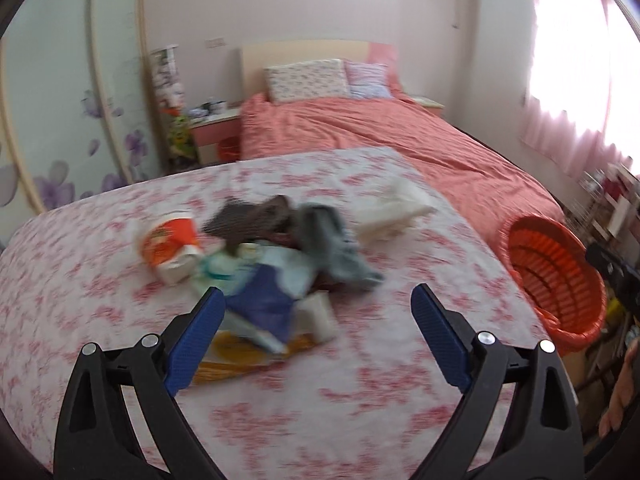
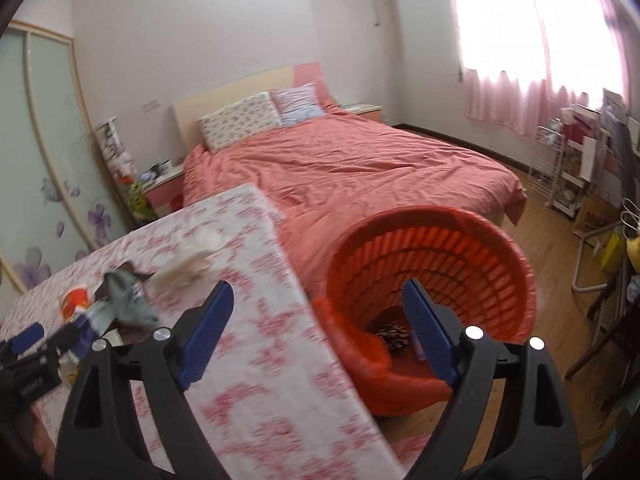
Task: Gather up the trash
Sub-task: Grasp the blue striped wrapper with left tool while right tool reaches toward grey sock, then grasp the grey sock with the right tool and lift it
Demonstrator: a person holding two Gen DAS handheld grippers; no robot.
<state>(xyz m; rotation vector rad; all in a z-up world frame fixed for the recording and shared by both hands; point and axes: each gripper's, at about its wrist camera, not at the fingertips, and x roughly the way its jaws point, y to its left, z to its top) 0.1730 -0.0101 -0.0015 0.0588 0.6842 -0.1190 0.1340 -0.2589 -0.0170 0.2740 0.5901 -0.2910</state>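
A heap of trash lies on the table's pink flowered cloth (image 1: 120,320): an orange and white paper cup (image 1: 170,246), a dark brown wrapper (image 1: 252,220), a grey rag (image 1: 336,244), a blue wrapper (image 1: 264,300), a yellow packet (image 1: 240,360) and crumpled white paper (image 1: 394,210). My left gripper (image 1: 317,291) hovers open just short of the heap, with nothing between its pads. The orange slatted basket (image 2: 440,248) with its orange liner stands off the table's right edge. My right gripper (image 2: 319,285) is open over that edge, and a speckled scrap (image 2: 394,338) lies in the basket.
A bed with a salmon cover (image 2: 360,160) fills the room behind the table. There is a wardrobe with flower decals (image 1: 60,120) on the left, wire shelves and clutter (image 2: 580,168) on the right, and wooden floor (image 2: 540,240) past the basket.
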